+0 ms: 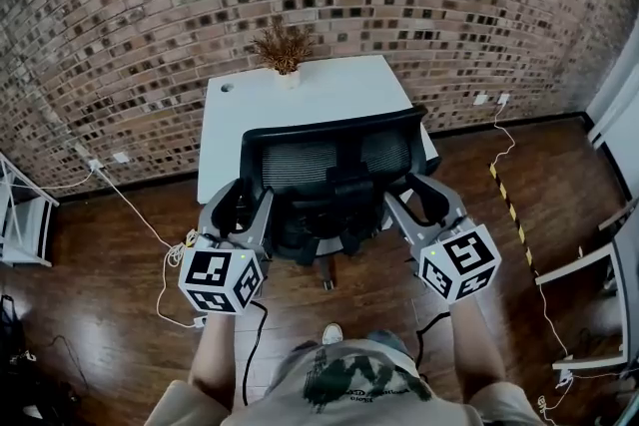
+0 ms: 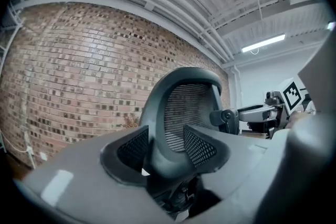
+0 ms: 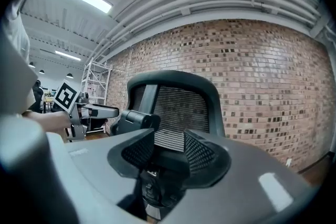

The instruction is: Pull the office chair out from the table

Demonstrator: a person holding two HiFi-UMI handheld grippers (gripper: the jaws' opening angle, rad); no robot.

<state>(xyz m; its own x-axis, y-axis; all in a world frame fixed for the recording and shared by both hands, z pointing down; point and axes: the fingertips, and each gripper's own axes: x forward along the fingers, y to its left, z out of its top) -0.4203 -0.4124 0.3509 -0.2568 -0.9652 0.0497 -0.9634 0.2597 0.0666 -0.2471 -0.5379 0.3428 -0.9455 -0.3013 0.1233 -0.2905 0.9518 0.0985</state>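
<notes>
The office chair (image 1: 329, 170) stood on the wooden floor (image 1: 100, 254) at the near edge of the white counter (image 1: 300, 100). Its mesh backrest was turned toward the person and its seat toward the counter. In the head view the top of the backrest overlapped the counter's near edge. How far the seat reached under the counter could not be determined. One caster showed below the chair on the person's side.

The left gripper (image 1: 250, 203) was held level at the chair's left side, just behind the backrest. Its fingers (image 2: 131, 149) stood moderately apart. The left upright edge of the backrest frame lay in the gap, and the pads did not press on it.

The right gripper (image 1: 419, 203) was held at the chair's right side in the matching position. Its fingers (image 3: 202, 153) were likewise moderately apart. The chair's dark rear structure was seen between them, with no grip on it. Neither gripper held anything.

Beyond the chair, a small pot of dried plant (image 1: 283, 50) stood at the far edge of the counter, close to the brick wall (image 1: 150, 15). To the chair's left, white cables (image 1: 140, 214) lay across the floor. To its right, a yellow-and-black strip (image 1: 509, 205) lay on the floor. A white rack (image 1: 20, 214) stood well apart from the chair, on its left.
</notes>
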